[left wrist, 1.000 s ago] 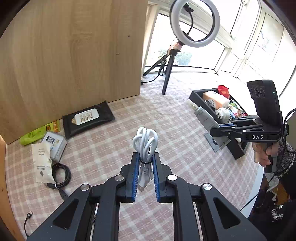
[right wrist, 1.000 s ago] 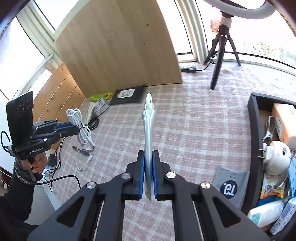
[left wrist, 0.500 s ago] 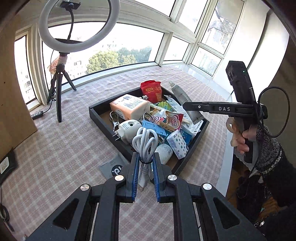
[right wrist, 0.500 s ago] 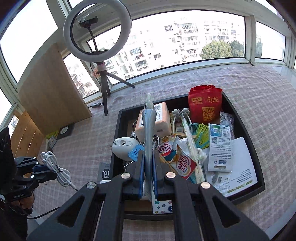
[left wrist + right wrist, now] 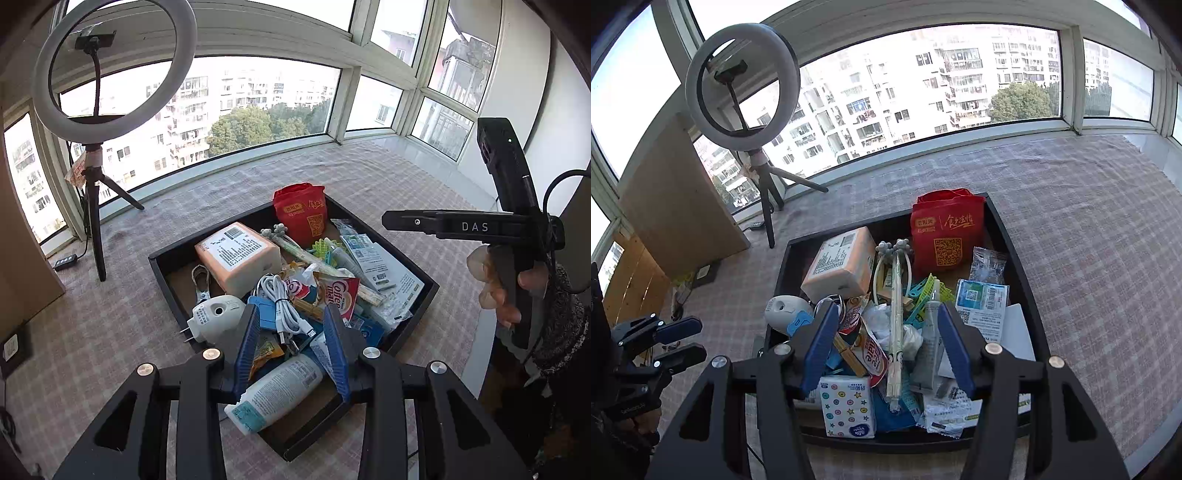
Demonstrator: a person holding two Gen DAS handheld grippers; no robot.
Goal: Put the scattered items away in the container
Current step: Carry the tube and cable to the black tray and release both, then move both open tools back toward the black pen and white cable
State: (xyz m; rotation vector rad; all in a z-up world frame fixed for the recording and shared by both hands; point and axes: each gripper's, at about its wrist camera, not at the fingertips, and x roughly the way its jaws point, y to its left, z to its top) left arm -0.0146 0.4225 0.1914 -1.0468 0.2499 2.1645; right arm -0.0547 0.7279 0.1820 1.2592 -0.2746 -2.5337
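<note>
A black tray (image 5: pixel 162 271) full of small items sits on the checked cloth under both grippers. My left gripper (image 5: pixel 291 332) hangs over its near corner, jaws opening, the pads clear of everything. The white coiled cable (image 5: pixel 280 304) lies loose on the pile in the tray, below the gap between the fingers. My right gripper (image 5: pixel 886 332) hovers over the tray (image 5: pixel 1008 240) too, jaws opening and holding nothing. The silver tube (image 5: pixel 931 332) rests among the items just inside the right finger. Each gripper shows in the other's view: the left gripper (image 5: pixel 700 339) and the right gripper (image 5: pixel 388 221).
The tray holds a red bag (image 5: pixel 947 229), an orange tissue pack (image 5: pixel 238 254), a white plug (image 5: pixel 216 314) and a bottle (image 5: pixel 277 395). A ring light on a tripod (image 5: pixel 764 192) and a wooden board (image 5: pixel 679 206) stand behind. More items (image 5: pixel 698 275) lie by the board.
Both grippers swung from the cloth to above the tray, then opened. The cable left the left jaws and the silver tube left the right jaws; both now lie in the tray.
</note>
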